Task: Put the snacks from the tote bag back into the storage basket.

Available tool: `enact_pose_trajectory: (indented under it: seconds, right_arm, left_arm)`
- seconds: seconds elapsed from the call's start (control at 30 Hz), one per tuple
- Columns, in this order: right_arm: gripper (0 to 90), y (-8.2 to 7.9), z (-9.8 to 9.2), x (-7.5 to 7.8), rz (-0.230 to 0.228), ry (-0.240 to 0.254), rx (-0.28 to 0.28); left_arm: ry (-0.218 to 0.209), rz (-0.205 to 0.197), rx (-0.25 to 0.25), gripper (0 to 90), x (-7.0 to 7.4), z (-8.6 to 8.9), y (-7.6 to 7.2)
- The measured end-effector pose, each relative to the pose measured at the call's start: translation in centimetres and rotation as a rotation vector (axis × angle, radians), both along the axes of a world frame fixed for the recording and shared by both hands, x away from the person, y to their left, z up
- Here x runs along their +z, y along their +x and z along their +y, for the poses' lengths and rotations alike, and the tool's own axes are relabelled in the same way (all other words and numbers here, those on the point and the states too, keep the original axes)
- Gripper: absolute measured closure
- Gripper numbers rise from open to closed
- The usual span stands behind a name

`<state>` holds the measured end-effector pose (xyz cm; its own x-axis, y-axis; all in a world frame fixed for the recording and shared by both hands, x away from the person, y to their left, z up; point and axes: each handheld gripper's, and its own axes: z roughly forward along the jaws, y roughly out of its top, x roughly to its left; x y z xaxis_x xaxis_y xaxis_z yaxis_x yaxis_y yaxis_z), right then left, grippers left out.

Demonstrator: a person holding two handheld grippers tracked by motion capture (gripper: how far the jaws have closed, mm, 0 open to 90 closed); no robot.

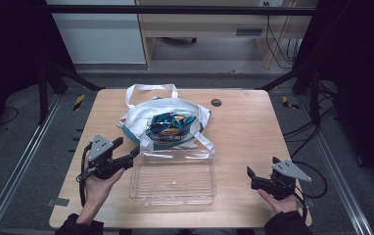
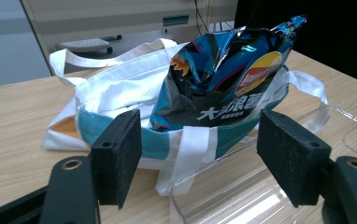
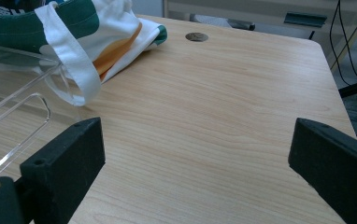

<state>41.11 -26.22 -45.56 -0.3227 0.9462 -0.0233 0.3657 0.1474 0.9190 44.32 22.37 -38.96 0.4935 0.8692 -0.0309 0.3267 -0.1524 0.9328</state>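
Observation:
A white and teal tote bag [image 1: 141, 115] lies in the middle of the table with a blue chip packet [image 1: 170, 125] sticking out of its mouth. In the left gripper view the chip packet [image 2: 223, 79] stands tall inside the bag [image 2: 116, 93]. A clear plastic tray [image 1: 173, 182] sits just in front of the bag, one bag strap draped on its rim. My left gripper [image 1: 126, 151] is open at the tray's left far corner, pointing at the bag. My right gripper [image 1: 261, 174] is open to the right of the tray, over bare wood.
The wooden table [image 1: 244, 127] has a round cable hole [image 1: 216, 102] behind the bag. Black frame bars and cables stand around the table's sides. A desk and cabinet are beyond the far edge.

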Motion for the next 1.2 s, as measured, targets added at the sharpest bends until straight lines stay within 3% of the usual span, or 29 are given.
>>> enact_pose_trajectory:
  seconds: [0.53,1.2]
  right_arm:
    - [4.1,0.0,0.2,-0.1,0.007,-0.009,0.01]
    - [4.1,0.0,0.3,-0.1,0.011,-0.013,0.015]
  left_arm:
    - [0.008,-0.001,-0.014,30.9,0.7,-2.1,1.5]
    - [0.021,-0.004,0.003,31.1,0.9,-3.0,3.2]
